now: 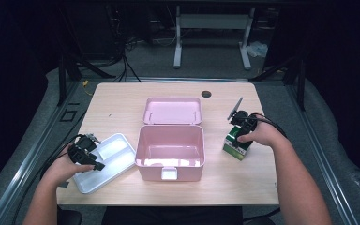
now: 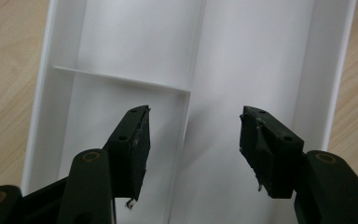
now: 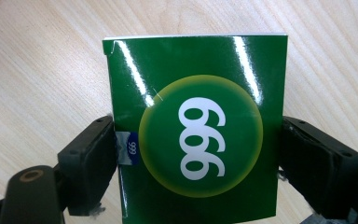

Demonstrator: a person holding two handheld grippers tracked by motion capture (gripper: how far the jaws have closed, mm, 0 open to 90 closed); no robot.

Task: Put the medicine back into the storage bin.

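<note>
Fingers (image 3: 91, 163) of the right gripper (image 3: 196, 163) press both sides of the green box (image 3: 196, 126), which stands on the table (image 1: 243, 183) to the right of the pink case (image 1: 170, 150). Left of that case, the left gripper (image 2: 193, 140) hovers with jaws spread over the white tray (image 2: 261, 56), holding nothing. Grasping looks like the step in hand; next, lift the box straight up and carry it into the case, whose lid (image 1: 172, 110) lies open behind it.

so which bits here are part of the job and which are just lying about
In use:
- green box, between the right tool's pads
- white tray, under the open left tool
- pink case, lid open

Lying about:
- black disc near the table's far edge
</note>
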